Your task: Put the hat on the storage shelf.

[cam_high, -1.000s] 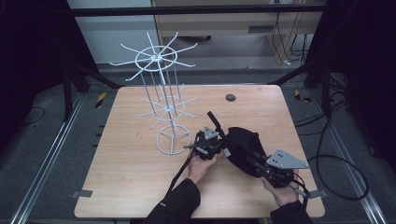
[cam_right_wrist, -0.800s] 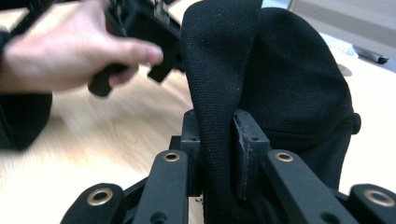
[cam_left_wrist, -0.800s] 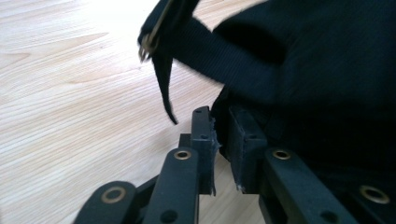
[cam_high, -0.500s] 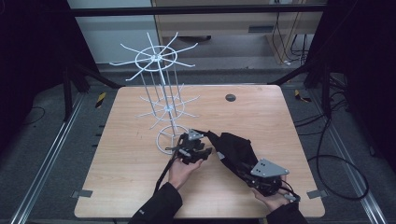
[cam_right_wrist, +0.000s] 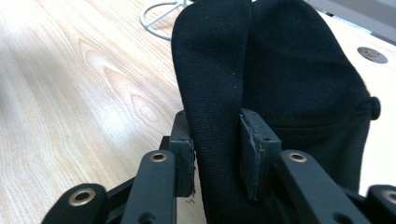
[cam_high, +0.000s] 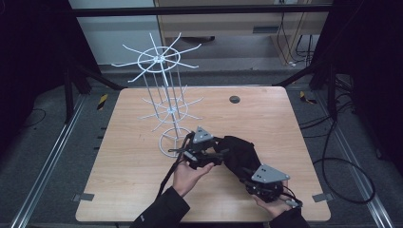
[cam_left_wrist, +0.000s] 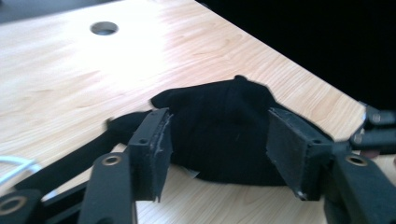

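A black cap point(cam_high: 240, 152) lies on the wooden table point(cam_high: 133, 180), right of the near middle. My right gripper point(cam_high: 247, 176) is shut on a fold of the cap point(cam_right_wrist: 289, 74); in the right gripper view its pads point(cam_right_wrist: 254, 149) press the fabric from both sides. My left gripper point(cam_high: 219, 156) stands open at the cap's left side. In the left gripper view the cap point(cam_left_wrist: 224, 116) lies just beyond and between the wide-spread jaws, with neither pad point(cam_left_wrist: 154, 149) clearly touching it.
A tall white wire rack point(cam_high: 164, 102) with spoke arms stands left of centre, its ring base point(cam_high: 173, 140) just behind the left gripper. A round hole point(cam_high: 234, 99) sits near the table's far edge. Cables trail off the near and right edges.
The right gripper has pulled the cap left and toward the near edge. The left gripper moved left, then came back to the cap's side.
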`<state>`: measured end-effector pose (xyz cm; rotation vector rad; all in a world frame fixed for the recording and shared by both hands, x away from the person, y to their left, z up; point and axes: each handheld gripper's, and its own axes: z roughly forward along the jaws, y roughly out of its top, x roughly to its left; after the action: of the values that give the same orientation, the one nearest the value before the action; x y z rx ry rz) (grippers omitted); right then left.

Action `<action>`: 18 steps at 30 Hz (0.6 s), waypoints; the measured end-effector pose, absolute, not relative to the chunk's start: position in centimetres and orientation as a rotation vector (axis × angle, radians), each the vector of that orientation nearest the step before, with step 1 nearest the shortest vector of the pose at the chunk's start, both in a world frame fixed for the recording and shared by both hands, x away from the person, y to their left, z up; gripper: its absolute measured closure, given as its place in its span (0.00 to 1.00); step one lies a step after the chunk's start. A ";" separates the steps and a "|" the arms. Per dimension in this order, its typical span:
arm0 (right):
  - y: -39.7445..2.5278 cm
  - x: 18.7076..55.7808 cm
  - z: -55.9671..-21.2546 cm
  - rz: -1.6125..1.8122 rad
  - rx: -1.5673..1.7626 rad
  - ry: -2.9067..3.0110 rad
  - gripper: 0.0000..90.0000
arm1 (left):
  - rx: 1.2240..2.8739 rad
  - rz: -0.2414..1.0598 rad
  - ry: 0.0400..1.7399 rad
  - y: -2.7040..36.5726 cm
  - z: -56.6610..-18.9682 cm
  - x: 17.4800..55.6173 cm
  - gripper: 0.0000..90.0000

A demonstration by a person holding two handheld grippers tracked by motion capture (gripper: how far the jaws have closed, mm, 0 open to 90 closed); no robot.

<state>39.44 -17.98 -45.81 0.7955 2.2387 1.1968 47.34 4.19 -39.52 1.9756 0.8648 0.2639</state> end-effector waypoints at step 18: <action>-18.2 39.6 -45.0 1.352 0.796 2.297 0.59 | 2.092 0.188 0.909 2.5 -42.3 48.9 0.89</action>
<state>39.63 -18.23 -45.01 0.7955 2.2966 1.3519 48.94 2.50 -42.27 2.0920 0.9087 0.1884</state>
